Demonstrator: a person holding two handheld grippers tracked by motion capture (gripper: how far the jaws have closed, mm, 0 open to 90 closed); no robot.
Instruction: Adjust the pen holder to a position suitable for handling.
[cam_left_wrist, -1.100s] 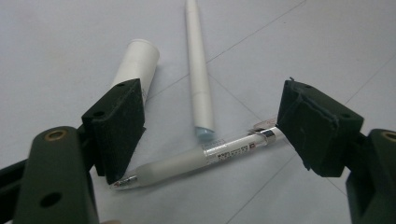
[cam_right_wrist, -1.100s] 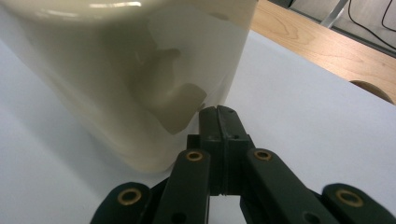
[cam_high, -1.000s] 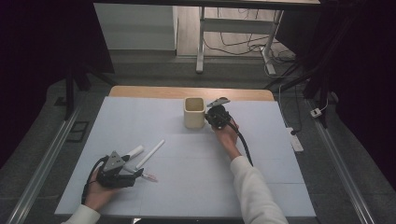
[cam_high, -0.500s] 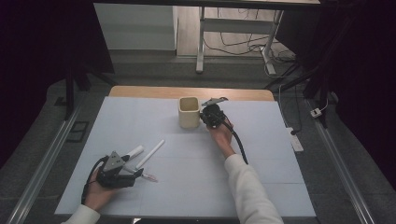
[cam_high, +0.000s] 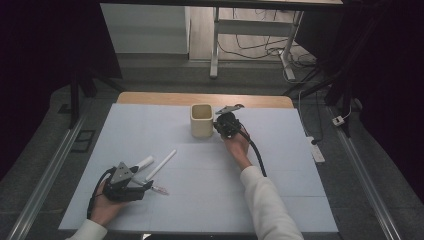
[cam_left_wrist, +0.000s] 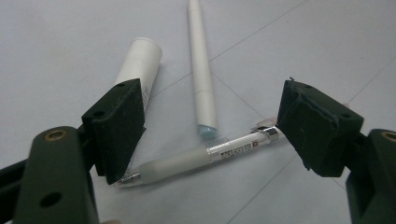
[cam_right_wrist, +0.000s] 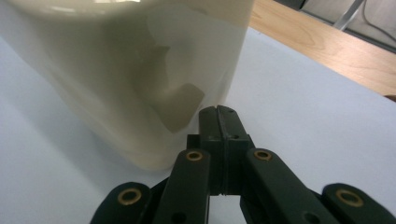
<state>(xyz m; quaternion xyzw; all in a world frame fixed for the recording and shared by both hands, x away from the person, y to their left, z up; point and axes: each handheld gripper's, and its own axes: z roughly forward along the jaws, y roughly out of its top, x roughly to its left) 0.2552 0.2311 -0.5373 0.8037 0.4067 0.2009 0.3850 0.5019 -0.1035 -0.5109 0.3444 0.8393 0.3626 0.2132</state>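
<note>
Pale table (cam_high: 300, 200): clenched right gripper (cam_high: 222, 126) nudges the cream cup (cam_high: 201, 120); released left gripper (cam_high: 137, 186) straddles a pen (cam_left_wrist: 196, 157), not yet grasped.

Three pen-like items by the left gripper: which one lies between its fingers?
The clear-barrelled pen, lying crosswise between the open fingers. The white marker and white tube lie beyond it.

Lab-like recording room: dark curtains (cam_high: 45, 60), floor cables (cam_high: 260, 47), rails (cam_high: 45, 175) flanking white-covered table (cam_high: 210, 200)
</note>
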